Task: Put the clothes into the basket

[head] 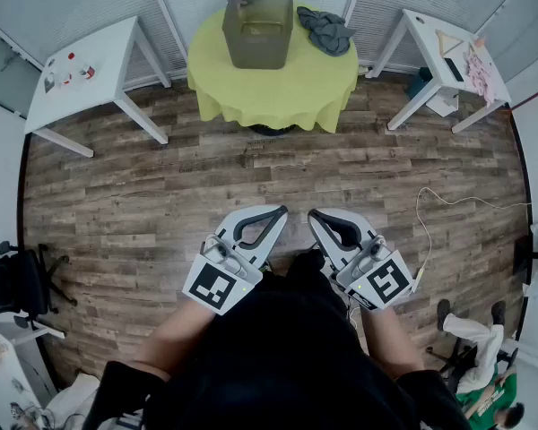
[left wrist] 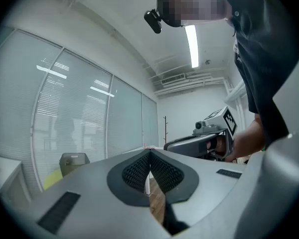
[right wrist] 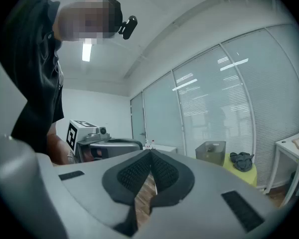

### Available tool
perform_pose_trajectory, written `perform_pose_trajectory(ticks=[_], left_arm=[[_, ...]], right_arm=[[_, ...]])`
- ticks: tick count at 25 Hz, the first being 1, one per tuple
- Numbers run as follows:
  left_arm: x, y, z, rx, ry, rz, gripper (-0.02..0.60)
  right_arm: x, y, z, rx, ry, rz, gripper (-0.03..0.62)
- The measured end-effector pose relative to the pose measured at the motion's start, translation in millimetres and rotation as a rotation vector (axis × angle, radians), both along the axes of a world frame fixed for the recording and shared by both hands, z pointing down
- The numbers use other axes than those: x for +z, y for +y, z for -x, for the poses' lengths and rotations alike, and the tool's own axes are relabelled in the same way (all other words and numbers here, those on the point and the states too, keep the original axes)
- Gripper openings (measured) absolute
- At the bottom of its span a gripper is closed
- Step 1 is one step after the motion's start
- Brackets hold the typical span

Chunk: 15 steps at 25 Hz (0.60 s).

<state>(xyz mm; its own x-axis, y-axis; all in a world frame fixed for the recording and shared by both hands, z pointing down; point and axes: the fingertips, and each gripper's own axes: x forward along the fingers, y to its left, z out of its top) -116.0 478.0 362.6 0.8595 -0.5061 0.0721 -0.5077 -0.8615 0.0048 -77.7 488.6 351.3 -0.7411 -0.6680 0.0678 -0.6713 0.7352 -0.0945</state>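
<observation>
A grey basket (head: 257, 27) stands on the round table with a yellow-green cloth (head: 273, 88) at the far side of the room. Dark grey clothes (head: 325, 30) lie bunched on the cloth just right of the basket. Both grippers hang close to the person's body, far from the table, tips pointing toward each other. My left gripper (head: 281, 211) is shut and holds nothing; my right gripper (head: 314, 215) is shut too, nothing in it. From the right gripper view, the basket (right wrist: 211, 151) and clothes (right wrist: 240, 161) show small beyond the pads (right wrist: 162, 171).
A white table (head: 81, 70) stands at the back left with small items. Another white table (head: 448, 52) at the back right carries pink cloth (head: 478, 70). A black chair (head: 18, 280) is at the left, a thin cable (head: 430, 213) on the wood floor right, a seated person's legs (head: 471, 339) bottom right.
</observation>
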Motion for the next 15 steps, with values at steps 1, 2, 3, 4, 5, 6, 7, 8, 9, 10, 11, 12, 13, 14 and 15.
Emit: perform_pose_trajectory(ticks=[1,2,3,4,5,6,7,8,9,10,11,12,13,14,15], left_arm=[[-2,0,2,0.007,0.002,-0.012,0.009],[-3,1,4,0.013,0.004,-0.022,0.009],[-4,1,6,0.016,0.005,-0.029,0.009],[-5,1,9,0.017,0.007,-0.031,0.009],[-5,1,12,0.014,0.01,-0.027,0.009],[-5,0,14,0.012,0.013,-0.023,0.009],[-4,-1,15,0.011,0.014,-0.023,0.009],[-3,-2,16,0.014,0.015,-0.023,0.009],[-3,-3,16,0.017,0.015,-0.022,0.009],[-2,-5,15,0.019,0.014,-0.02,0.009],[-1,-7,13,0.02,0.013,-0.016,0.009],[0,-10,11,0.02,0.012,-0.012,0.009],[1,-13,8,0.02,0.012,-0.008,0.009],[2,-18,5,0.019,0.012,-0.003,0.009],[3,-22,0,0.017,0.011,0.004,0.009]], right_arm=[[0,0,3,0.0,0.001,0.0,0.025],[0,0,6,0.0,0.003,-0.001,0.025],[-1,0,10,-0.001,0.005,-0.001,0.025],[-1,0,13,-0.003,0.008,-0.001,0.025],[-1,0,16,-0.006,0.01,-0.001,0.025],[0,-1,18,-0.009,0.011,0.001,0.025],[0,-1,20,-0.011,0.011,0.002,0.025],[0,-2,21,-0.012,0.012,0.003,0.025],[1,-2,20,-0.01,0.013,0.004,0.025],[1,-4,19,-0.007,0.014,0.003,0.025],[1,-7,16,-0.002,0.015,0.003,0.025],[2,-10,12,0.004,0.014,0.003,0.025],[2,-14,7,0.012,0.013,0.002,0.025],[3,-18,2,0.02,0.012,0.002,0.025],[4,-22,-3,0.026,0.012,0.003,0.025]])
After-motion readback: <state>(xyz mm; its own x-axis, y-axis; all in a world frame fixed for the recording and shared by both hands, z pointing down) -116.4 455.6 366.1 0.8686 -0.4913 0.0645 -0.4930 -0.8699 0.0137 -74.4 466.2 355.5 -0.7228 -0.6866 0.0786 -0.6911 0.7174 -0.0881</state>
